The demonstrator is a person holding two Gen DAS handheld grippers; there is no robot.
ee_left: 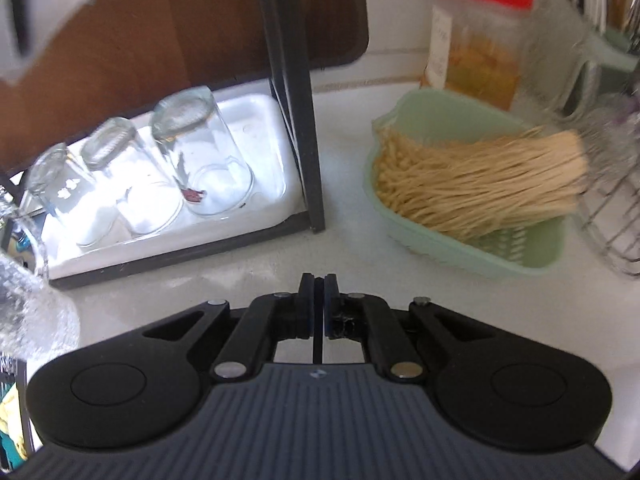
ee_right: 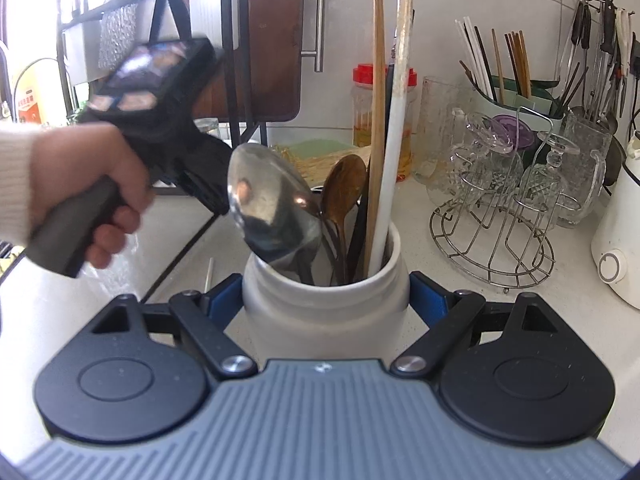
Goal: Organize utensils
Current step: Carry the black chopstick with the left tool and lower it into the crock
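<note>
In the right wrist view my right gripper (ee_right: 326, 300) is shut on a white ceramic utensil jar (ee_right: 324, 320), one finger on each side. The jar holds a large metal spoon (ee_right: 272, 216), a brown spoon (ee_right: 344, 192), a wooden stick (ee_right: 378, 120) and a white stick (ee_right: 394, 140). My left gripper shows there as a blurred black body held by a hand (ee_right: 80, 196), left of the jar. In the left wrist view the left gripper (ee_left: 319, 280) is shut with nothing between its fingers, above the white counter (ee_left: 240, 264).
A black rack with upturned glasses (ee_left: 200, 160) on a white tray stands at the left. A green basket (ee_left: 460, 184) holds a straw-like bundle. A red-lidded jar (ee_left: 476, 36), a wire glass stand (ee_right: 496, 208), a chopstick holder (ee_right: 516, 96), hanging utensils and a white appliance (ee_right: 620, 232) stand at the right.
</note>
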